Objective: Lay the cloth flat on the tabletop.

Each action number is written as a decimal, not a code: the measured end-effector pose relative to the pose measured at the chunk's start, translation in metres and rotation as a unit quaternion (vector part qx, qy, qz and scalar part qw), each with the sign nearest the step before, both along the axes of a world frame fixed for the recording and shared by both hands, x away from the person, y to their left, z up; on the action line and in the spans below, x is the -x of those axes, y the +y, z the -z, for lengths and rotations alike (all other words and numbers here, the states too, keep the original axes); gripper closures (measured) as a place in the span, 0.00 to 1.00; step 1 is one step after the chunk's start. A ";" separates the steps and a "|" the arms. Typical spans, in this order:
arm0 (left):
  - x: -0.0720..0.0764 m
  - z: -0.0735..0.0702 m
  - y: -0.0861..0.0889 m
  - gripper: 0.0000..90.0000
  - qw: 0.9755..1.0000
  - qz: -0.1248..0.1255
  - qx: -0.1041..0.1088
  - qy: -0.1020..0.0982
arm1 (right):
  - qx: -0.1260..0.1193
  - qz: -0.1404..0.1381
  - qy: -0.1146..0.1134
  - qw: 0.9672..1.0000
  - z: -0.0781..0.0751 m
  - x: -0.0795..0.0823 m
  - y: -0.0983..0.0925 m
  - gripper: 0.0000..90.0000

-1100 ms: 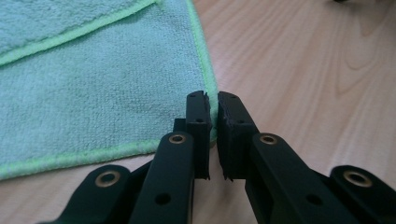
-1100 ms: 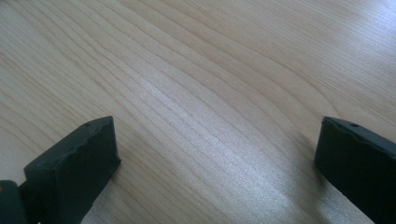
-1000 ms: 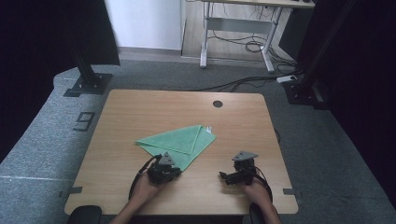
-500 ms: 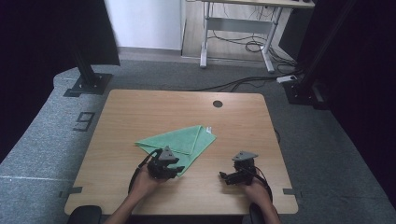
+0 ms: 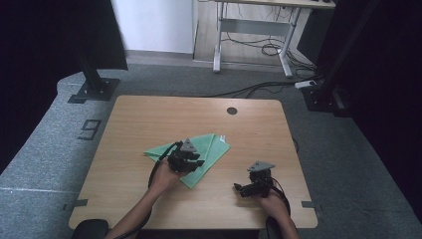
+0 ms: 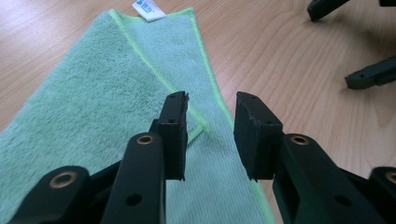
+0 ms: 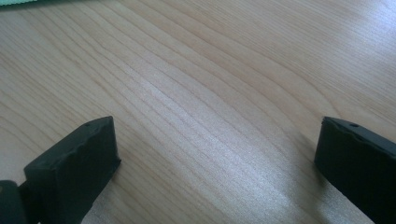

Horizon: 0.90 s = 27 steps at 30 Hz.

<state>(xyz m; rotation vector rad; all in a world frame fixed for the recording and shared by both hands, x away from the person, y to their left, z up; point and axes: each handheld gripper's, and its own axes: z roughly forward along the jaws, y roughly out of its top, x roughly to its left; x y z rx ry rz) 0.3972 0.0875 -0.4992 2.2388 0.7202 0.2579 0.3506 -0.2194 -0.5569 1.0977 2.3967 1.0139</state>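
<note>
Two pairs of black tongs are at work over the folded green microfibre cloth (image 5: pixel 191 155), which lies flat near the middle of the pale wooden counter (image 5: pixel 149 114), a little toward the person's side. The left tongs (image 6: pixel 211 135) hang just above the cloth with the jaws a narrow gap apart; those jaws have just been closing a little, and nothing sits between them, the pads clear of the fabric. Below them, in the left gripper view, a lime-stitched hem crosses the pile where one layer laps over another, and a small white label (image 6: pixel 148 10) marks the far corner. The right tongs (image 7: pixel 215 158) stand wide, with bare wood between the jaws, well apart from the cloth to its right in the high view (image 5: pixel 254 188).

Judging from how things lie, the folding is part done: the cloth is already doubled, and the left tongs have let go of an edge and are between grips. The next move probably calls for lowering the left tongs onto a hem or corner, pinching both layers together so the top one does not slide, and bringing the right tongs in to pin or lift the opposite edge.
</note>
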 end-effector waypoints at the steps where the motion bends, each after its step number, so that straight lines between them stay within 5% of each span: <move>1: -0.003 0.002 -0.004 0.72 1.000 0.000 -0.003 0.002 | 0.000 0.000 0.000 1.000 0.000 0.000 0.000 0.00; 12: -0.014 0.016 -0.016 0.74 0.999 0.007 -0.028 0.016 | 0.000 0.000 0.000 1.000 0.000 0.000 0.000 0.00; 18: -0.019 0.031 -0.022 0.75 0.998 0.003 -0.066 0.017 | 0.000 0.000 0.000 1.000 0.000 0.000 0.000 0.00; 27: -0.022 0.031 -0.019 0.95 0.998 -0.005 -0.057 0.023 | 0.000 0.000 0.000 1.000 0.000 0.000 0.000 0.00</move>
